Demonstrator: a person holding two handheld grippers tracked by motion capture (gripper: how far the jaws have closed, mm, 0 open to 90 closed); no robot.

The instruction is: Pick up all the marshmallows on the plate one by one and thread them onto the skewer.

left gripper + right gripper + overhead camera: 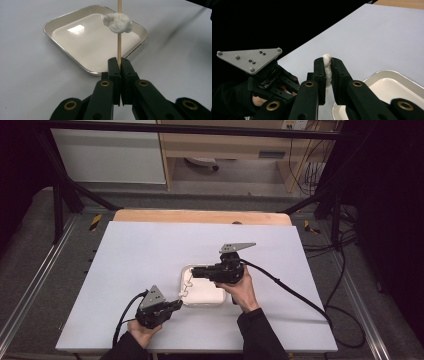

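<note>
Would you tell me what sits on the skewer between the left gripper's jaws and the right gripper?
In the left gripper view, bare wooden skewer rises from the left gripper to a white fluffy ball, above the tray.

Light's from overhead, table (150, 265) evenly lit, bright but cool. Room edges in high view go near black. Soft shadows under my hands, my cable's shadow runs alongside it. Glare patch on tray (75, 28) floor. My jaws up close are sharp; bg table slightly soft. High view low-res, a bit grainy.
</note>
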